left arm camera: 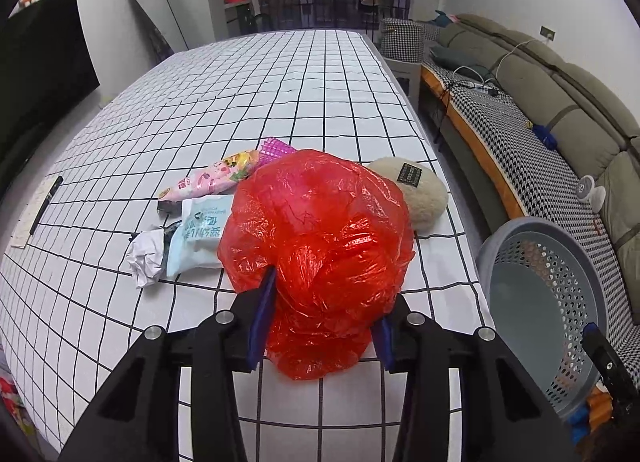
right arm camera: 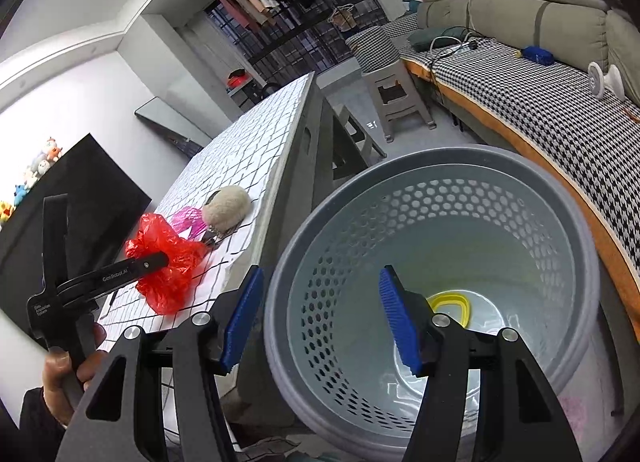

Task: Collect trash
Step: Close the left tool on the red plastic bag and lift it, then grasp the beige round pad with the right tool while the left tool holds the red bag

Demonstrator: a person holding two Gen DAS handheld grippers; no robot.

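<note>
A crumpled red plastic bag [left arm camera: 320,230] lies near the front edge of the grid-pattern table [left arm camera: 280,74]. My left gripper [left arm camera: 332,290] is shut on the bag, its blue pads pressing into both sides; the right wrist view shows one of its fingers [right arm camera: 152,262] sunk in the bag [right arm camera: 164,258]. Behind it lie a pink snack wrapper [left arm camera: 208,178], a pale blue packet [left arm camera: 200,234], crumpled white paper [left arm camera: 146,258] and a beige fuzzy pouch [left arm camera: 424,190]. My right gripper [right arm camera: 320,274] stands open astride the near rim of a grey perforated basket [right arm camera: 440,158], which holds a yellow item [right arm camera: 450,306].
The basket [left arm camera: 516,230] stands just off the table's right edge. A pen on a paper sheet [left arm camera: 46,204] lies at the table's left. A sofa with a houndstooth cover [left arm camera: 540,166] runs along the right, a grey stool [right arm camera: 396,98] beyond the table, a black screen [left arm camera: 40,62] on the left.
</note>
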